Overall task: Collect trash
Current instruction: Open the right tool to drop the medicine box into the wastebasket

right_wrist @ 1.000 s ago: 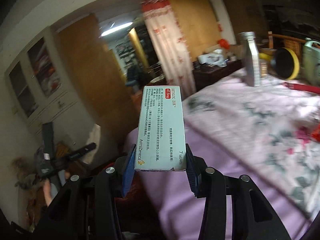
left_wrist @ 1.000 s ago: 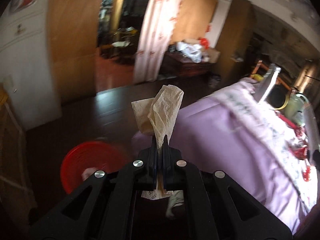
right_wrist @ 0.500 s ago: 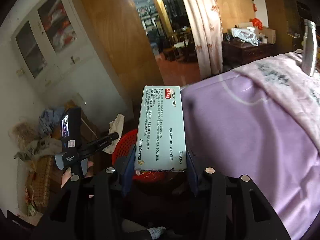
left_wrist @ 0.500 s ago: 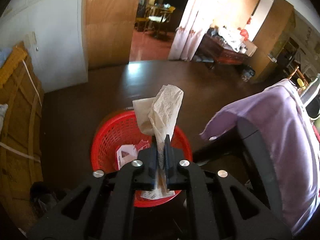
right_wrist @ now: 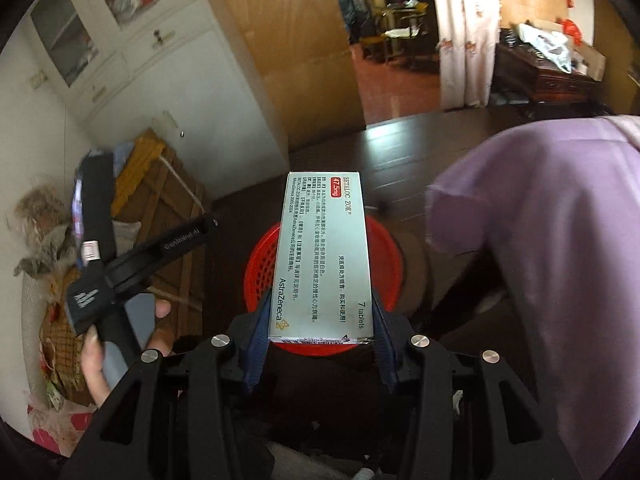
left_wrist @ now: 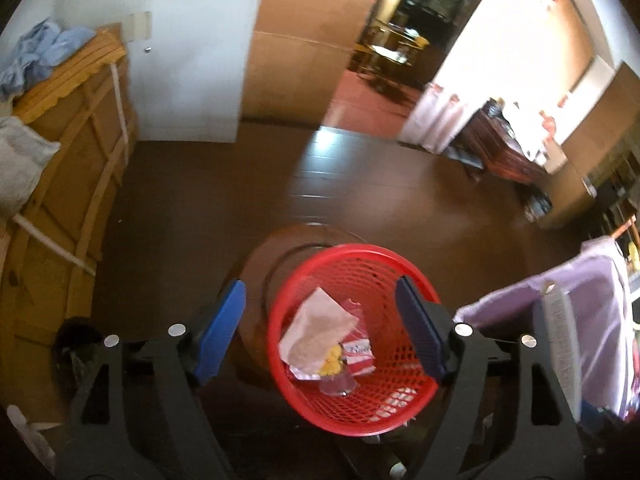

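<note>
Right wrist view: pill box (right_wrist: 324, 256) sits clamped in the right gripper (right_wrist: 320, 332), long axis pointing forward along the fingers, directly over the red basket (right_wrist: 260, 268) on the floor below. Basket lies straight ahead and down, so a drop looks lined up. Left wrist view: left gripper (left_wrist: 320, 320) has just been opening, jaws wide apart, nothing between them; tissue (left_wrist: 316, 330) lies inside the basket (left_wrist: 416, 396) on other scraps. Left hand (right_wrist: 120, 340) shows beside the basket at frame left. Right gripper is the one still loaded, judged next to release.
</note>
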### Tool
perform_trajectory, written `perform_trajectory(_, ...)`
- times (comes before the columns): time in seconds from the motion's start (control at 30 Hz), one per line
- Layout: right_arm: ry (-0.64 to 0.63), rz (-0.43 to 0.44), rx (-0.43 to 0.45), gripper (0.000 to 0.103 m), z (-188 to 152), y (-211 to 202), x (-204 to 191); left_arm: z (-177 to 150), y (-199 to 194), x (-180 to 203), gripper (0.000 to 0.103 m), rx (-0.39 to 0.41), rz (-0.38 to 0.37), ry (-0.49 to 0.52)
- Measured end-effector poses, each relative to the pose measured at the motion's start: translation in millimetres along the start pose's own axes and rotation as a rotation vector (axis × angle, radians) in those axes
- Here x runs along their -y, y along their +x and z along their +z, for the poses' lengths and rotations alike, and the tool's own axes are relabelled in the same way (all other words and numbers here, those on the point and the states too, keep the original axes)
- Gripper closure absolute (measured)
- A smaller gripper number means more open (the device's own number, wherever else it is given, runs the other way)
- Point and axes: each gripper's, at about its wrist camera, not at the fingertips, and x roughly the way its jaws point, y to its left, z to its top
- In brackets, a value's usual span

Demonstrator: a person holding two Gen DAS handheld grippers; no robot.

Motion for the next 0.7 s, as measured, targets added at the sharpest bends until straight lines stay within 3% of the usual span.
perform_trajectory(0.1, -0.025, -0.013, -0.032, 0.057, 6.9, 24.5, -13.0, 1.5, 3.9, -8.2, 0.027, -0.014, 0.002, -0.029)
perform_trajectory(0.13, -0.038, -0.034, -0.040, 0.054, 9.9, 32.7, -15.7, 3.0, 6.3, -6.3, 0.027, -0.019, 0.002, -0.033)
perform_trajectory(0.17, -0.048, -0.056, -0.051, 0.045, 11.2, 39.9, -19.0, 4.2, 7.4, -5.8, 0.027, -0.022, 0.002, -0.035)
perform_trajectory(0.23, -0.044, -0.078, -0.052, 0.043, 12.1, 45.7, -20.5, 5.0, 9.3, -1.1, 0.027, -0.021, 0.006, -0.031)
perform_trajectory(0.53, 0.042, -0.066, 0.000, 0.042, 0.9, 4.5, 9.3, -0.1, 7.3, 9.4, 0.023, -0.021, -0.005, -0.017)
perform_trajectory(0.7, 0.046, -0.067, 0.015, 0.037, -15.4, -12.7, 12.9, -5.3, -0.8, 29.3, 0.018, -0.013, 0.007, 0.064)
